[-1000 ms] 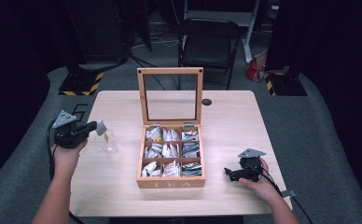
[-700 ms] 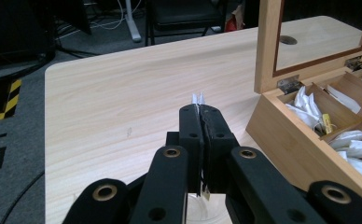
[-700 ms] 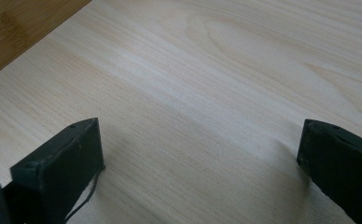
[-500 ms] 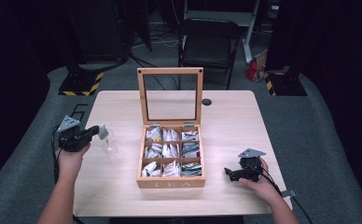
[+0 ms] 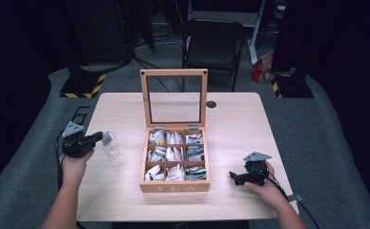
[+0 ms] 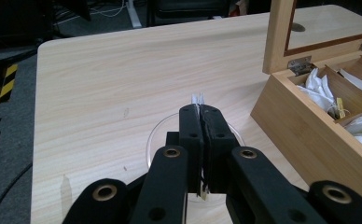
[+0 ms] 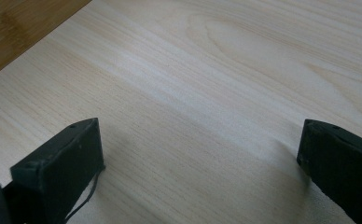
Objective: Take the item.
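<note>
Your left tool (image 5: 98, 138) is clamped shut on a tea bag (image 6: 198, 99), whose white paper edge pokes out just past the closed tips in the left gripper view. Directly beneath and a little ahead of that tool stands a clear glass (image 5: 110, 145), its round rim (image 6: 156, 135) circling the jaws in the left gripper view, so the bag hangs right over the mouth of the glass, if not already within it. Off to the far side of that tool from your forearm sits the wooden tea box (image 5: 174, 160), lid propped upright and its compartments holding more bags. Judging by how things lie, the pick from the box is done and the carry to the glass is all but finished; what is left, as far as I can tell, is to lower the bag fully inside the rim and let the jaws part so it drops in. Whether the bag's lower end already touches the bottom of the glass is hidden behind the jaws. Your right tool (image 5: 237, 177) rests on the desk (image 5: 250, 119) on the other side of the box, well apart from the glass, with its jaws standing wide apart and nothing between them but bare wood in the right gripper view; it has no part in this step for now.
</note>
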`<state>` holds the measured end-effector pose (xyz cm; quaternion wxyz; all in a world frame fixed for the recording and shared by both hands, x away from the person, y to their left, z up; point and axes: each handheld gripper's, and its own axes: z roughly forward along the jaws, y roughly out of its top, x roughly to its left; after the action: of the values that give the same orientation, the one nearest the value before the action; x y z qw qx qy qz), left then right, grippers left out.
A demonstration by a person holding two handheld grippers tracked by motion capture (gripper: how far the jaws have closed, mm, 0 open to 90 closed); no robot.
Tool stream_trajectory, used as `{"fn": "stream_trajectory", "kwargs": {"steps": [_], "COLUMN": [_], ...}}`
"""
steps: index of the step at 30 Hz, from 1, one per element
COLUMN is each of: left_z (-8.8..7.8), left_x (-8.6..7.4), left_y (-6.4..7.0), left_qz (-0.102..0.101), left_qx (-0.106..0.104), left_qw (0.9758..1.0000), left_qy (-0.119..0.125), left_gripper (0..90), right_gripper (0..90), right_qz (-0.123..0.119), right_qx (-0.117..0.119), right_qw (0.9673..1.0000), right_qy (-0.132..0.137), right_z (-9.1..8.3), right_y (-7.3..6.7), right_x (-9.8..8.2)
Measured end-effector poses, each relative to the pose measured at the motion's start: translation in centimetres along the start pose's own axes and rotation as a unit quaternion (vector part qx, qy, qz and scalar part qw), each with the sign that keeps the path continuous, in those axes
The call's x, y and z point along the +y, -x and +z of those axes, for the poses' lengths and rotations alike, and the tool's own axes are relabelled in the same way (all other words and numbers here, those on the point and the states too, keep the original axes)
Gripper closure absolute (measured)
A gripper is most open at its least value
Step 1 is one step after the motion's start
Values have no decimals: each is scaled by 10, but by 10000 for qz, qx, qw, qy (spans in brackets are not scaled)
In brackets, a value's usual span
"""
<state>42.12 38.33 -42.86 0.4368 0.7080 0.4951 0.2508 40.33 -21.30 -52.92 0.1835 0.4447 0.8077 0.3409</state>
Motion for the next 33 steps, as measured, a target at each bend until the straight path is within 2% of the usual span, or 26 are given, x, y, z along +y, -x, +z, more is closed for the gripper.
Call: {"fn": "stream_trajectory", "kwargs": {"steps": [12,17,33], "left_z": [3,3,1], "left_x": [-6,-5,-3], "left_y": [-1,-1,1], "left_qz": [-37,-151,-241], "left_qx": [-41,-156,-68], "left_qw": [10000,9998,9997], "left_qy": [-68,-39,1], "left_gripper": [870,763,527], "right_gripper": [0,0,0], "right_qz": [-3,-2,-10], "right_qx": [1,2,5], "right_qw": [10000,10000,10000], "right_qy": [-1,-1,-12], "right_z": [0,0,0], "right_y": [0,0,0], "right_x": [0,0,0]}}
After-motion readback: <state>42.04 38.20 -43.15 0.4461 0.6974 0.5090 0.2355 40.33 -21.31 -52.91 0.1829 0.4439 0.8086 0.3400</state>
